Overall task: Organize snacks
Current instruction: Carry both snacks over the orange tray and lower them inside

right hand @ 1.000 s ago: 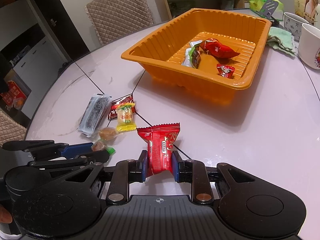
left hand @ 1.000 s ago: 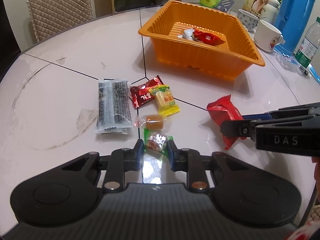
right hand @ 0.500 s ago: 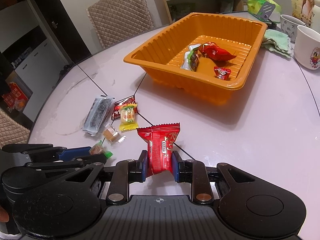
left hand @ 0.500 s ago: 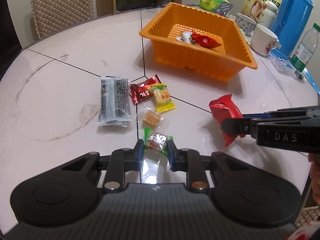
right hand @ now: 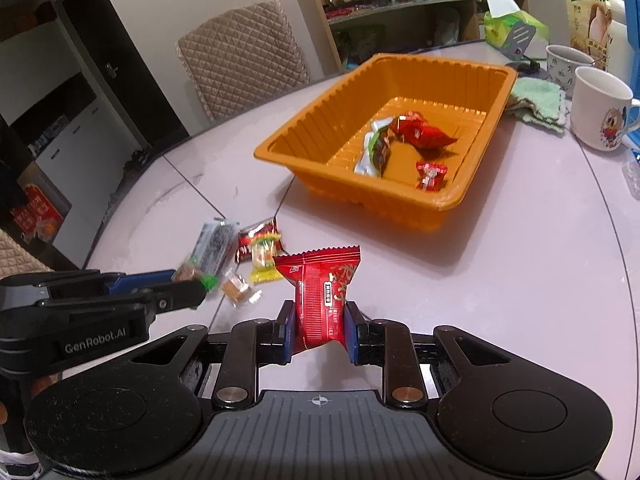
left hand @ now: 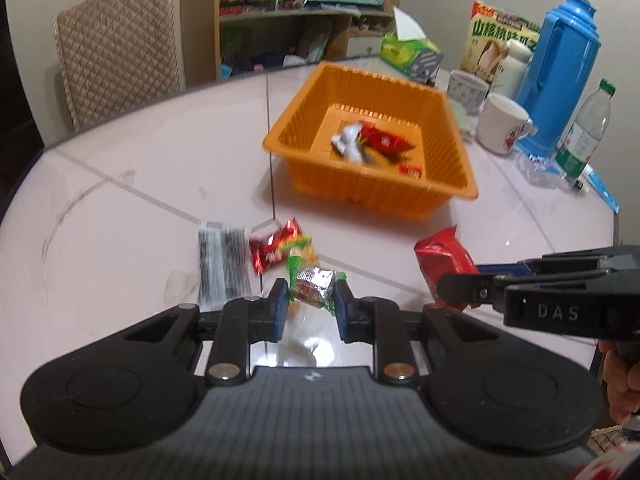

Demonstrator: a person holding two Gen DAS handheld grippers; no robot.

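Both grippers hold a snack clear of the table, short of the orange tray.

The left gripper [left hand: 311,306] pinches a small green-ended candy [left hand: 313,290]; the right gripper [right hand: 319,330] clamps a red packet [right hand: 322,294]. The orange tray [right hand: 304,130] beyond holds what look like three wrapped snacks. A dark striped packet [left hand: 222,266] and other sweets lie on the table [left hand: 132,184].

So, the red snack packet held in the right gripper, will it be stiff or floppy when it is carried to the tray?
Probably fairly stiff: the red snack packet stands upright above the right gripper without drooping. It looks puffy, so likely light for its size. The glossy wrapper may be slippery, yet the pads pinch its lower part firmly.
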